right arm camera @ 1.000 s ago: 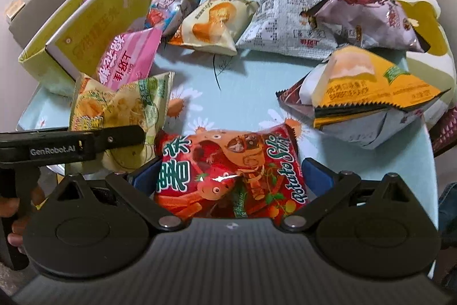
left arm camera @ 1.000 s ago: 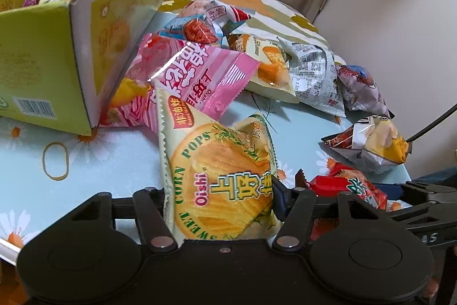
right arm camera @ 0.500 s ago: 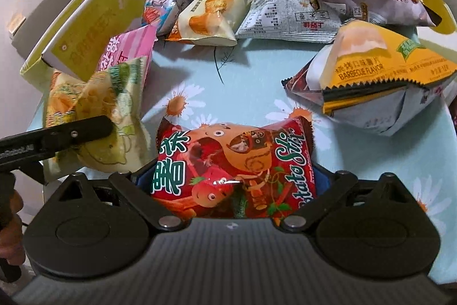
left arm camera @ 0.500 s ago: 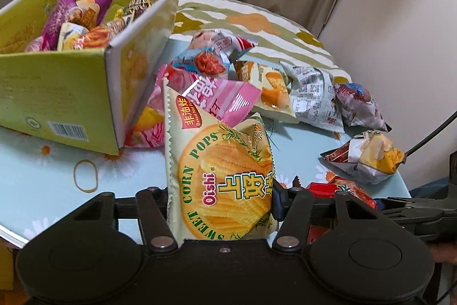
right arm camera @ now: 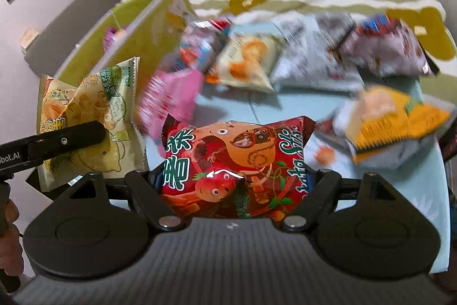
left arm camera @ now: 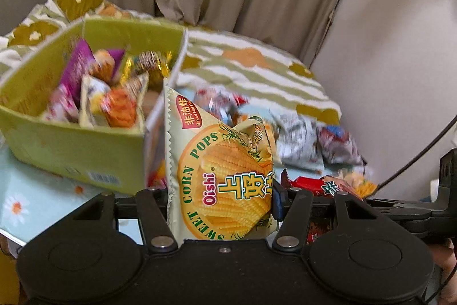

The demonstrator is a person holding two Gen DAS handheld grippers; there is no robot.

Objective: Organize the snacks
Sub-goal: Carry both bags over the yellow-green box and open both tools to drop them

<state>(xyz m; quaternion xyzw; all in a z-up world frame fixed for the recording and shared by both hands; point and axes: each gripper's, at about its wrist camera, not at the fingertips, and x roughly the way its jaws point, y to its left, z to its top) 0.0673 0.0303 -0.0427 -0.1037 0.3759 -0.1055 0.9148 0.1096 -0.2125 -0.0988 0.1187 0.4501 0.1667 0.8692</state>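
Presently, status as I read it from the remote station:

Left tool (left arm camera: 221, 199): clamped on the corn pops bag (left arm camera: 225, 179); both pads press its lower sides, and the bag stands upright between them, clear of the bench (left arm camera: 34, 207).
Left tool pose: angled downward and forward, with the green box (left arm camera: 77, 156) ahead and to its left.
Left tool, seen from the right wrist view: its black finger (right arm camera: 65, 139) lies across the pale back of the same bag, at the left edge of the frame; part of a hand (right arm camera: 11, 219) shows below it on the handle.
Right tool (right arm camera: 231, 190): its jaws have just been closing, and they now press the red potato sticks bag (right arm camera: 234, 162) from both sides; the bag bulges upward between them.
Right tool pose: tilted downward over the near part of the bench, to the right of the left tool.
Green box: stands on the bench at the left, open-topped, with several snack packets inside.
Loose snacks: a pink packet (right arm camera: 171, 102), an orange-printed pale packet (right arm camera: 245, 65), a grey packet (right arm camera: 314, 59), a purple-grey packet (right arm camera: 385, 50) and a yellow packet (right arm camera: 400, 122) lie on the bench beyond the right tool; motion blur hides their print.
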